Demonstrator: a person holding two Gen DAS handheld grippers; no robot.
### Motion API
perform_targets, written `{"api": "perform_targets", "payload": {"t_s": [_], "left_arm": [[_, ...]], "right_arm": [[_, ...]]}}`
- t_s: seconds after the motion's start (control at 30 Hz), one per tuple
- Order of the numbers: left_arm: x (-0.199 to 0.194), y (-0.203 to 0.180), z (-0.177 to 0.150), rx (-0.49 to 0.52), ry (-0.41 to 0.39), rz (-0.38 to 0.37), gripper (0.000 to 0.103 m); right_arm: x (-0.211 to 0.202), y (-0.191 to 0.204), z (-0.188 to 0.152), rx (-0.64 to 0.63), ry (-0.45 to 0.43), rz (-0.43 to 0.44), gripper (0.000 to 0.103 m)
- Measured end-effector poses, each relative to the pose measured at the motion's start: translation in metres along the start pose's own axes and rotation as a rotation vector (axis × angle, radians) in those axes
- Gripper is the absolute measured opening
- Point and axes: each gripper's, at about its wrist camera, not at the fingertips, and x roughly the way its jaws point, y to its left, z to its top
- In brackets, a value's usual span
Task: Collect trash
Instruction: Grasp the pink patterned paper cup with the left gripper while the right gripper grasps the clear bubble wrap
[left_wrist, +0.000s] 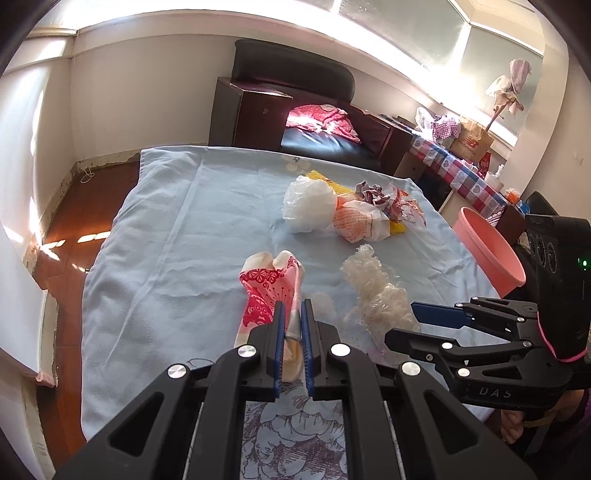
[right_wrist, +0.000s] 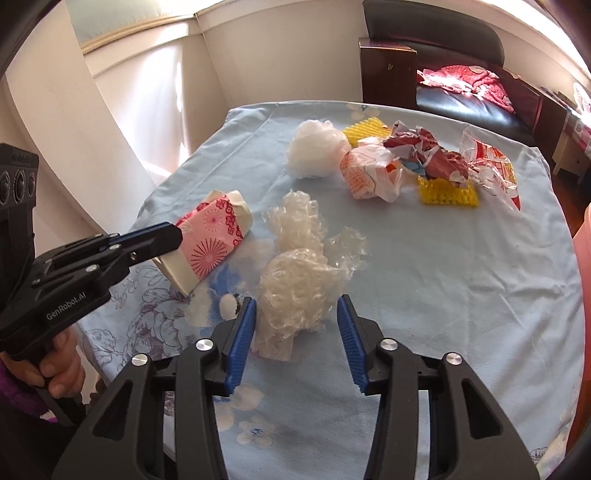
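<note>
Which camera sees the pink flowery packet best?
The right wrist view. It shows the pink flowery packet from the side, with its whole patterned face and the left gripper clamping its edge. In the left wrist view the packet is seen end-on, partly hidden by the gripper's own fingers.

A light blue floral cloth (left_wrist: 177, 236) is covering the table; beyond the table's far edge a dark leather sofa (left_wrist: 317, 144) is standing, with a red patterned garment (left_wrist: 321, 120) lying on its seat; right of the sofa a checked cloth (left_wrist: 465, 173) is draping a side table, carrying a brown paper bag (left_wrist: 472, 142).
</note>
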Motion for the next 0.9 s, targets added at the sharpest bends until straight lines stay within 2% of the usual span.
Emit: {"api": "perform_targets", "payload": {"t_s": [0.07, 0.1, 0.33, 0.6, 0.9], "left_arm": [[0.002, -0.003, -0.001, 0.010, 0.019, 0.003, 0.008], [0.004, -0.004, -0.001, 0.015, 0.026, 0.010, 0.009], [0.004, -0.007, -0.002, 0.021, 0.032, 0.014, 0.009], [-0.009, -0.018, 0.009, 0.050, -0.035, -0.003, 0.008], [-0.017, -0.039, 0.025, 0.090, -0.102, -0.043, 0.008]], "right_arm": [[0.000, -0.001, -0.001, 0.003, 0.001, 0.009, 0.045], [-0.001, -0.001, -0.001, 0.003, -0.003, 0.017, 0.038], [-0.012, -0.009, -0.003, 0.024, -0.042, 0.025, 0.032], [-0.028, -0.025, -0.005, 0.067, -0.110, 0.012, 0.031], [-0.058, -0.045, -0.011, 0.109, -0.208, -0.054, 0.031]]}}
